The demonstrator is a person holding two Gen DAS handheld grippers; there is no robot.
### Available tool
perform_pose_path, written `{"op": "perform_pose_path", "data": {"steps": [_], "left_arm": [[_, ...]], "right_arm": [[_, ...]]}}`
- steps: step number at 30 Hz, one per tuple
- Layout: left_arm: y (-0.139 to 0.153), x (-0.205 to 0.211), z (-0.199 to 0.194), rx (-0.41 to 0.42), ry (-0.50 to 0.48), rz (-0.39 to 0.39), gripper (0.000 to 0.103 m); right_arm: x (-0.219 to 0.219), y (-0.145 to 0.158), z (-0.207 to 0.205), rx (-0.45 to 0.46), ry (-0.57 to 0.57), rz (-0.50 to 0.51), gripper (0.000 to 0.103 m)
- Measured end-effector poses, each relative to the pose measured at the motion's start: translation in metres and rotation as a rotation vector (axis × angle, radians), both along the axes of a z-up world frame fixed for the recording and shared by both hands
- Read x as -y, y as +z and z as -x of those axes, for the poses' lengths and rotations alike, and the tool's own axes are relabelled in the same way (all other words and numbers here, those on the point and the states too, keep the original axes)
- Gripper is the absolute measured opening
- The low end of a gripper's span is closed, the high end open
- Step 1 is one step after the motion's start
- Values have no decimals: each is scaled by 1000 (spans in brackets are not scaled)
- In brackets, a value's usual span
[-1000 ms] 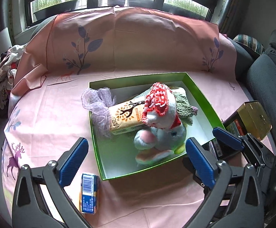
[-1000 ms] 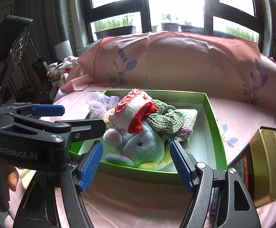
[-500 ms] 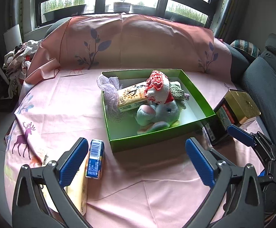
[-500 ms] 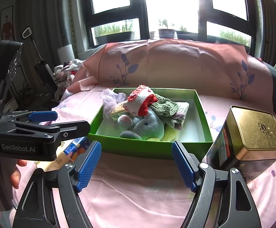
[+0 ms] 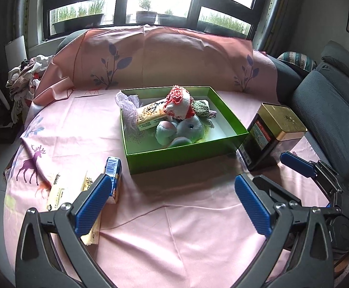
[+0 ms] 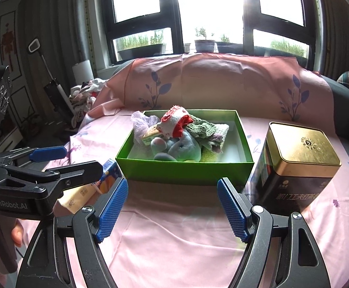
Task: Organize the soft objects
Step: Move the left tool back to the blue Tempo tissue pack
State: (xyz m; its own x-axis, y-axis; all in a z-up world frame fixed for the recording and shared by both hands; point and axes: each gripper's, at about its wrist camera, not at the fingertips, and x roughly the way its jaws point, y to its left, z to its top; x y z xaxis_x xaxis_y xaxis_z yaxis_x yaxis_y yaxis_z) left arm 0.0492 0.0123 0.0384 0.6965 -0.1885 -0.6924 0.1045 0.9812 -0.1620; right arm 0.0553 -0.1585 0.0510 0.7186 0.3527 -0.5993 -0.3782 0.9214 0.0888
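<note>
A green box (image 5: pixel 188 154) (image 6: pixel 186 170) sits mid-table on the pink cloth. In it lie a grey-blue plush elephant (image 5: pixel 186 129) (image 6: pixel 181 148), a red-and-white knitted piece (image 5: pixel 178 102) (image 6: pixel 174 121), a green knitted cloth (image 5: pixel 200 108) (image 6: pixel 202 128), a lilac mesh puff (image 5: pixel 127 103) (image 6: pixel 140 123) and a tissue pack (image 5: pixel 150 116). My left gripper (image 5: pixel 172 204) is open and empty, well short of the box. My right gripper (image 6: pixel 172 207) is open and empty, also in front of the box. The left gripper also shows in the right wrist view (image 6: pixel 66 163).
A gold-lidded dark tin (image 5: pixel 270 132) (image 6: pixel 296 165) stands right of the box. A blue carton (image 5: pixel 113 180) (image 6: pixel 109 175) and yellow tissue packs (image 5: pixel 61 192) (image 6: pixel 78 195) lie front left. A sofa back draped in pink cloth (image 5: pixel 164 57) rises behind; laundry (image 5: pixel 23 79) lies at far left.
Both grippers have pulled back from the box, which now looks smaller and farther. The tin, carton and yellow packs have come into view. Both stay open and empty.
</note>
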Motion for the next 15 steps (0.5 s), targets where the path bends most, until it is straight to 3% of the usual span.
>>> {"op": "perform_pose_path", "data": {"steps": [15], "left_arm": [[-9,-5,37,1,28,20,102]], "right_arm": [[14,-3,34,-19,-52,-7,77]]}}
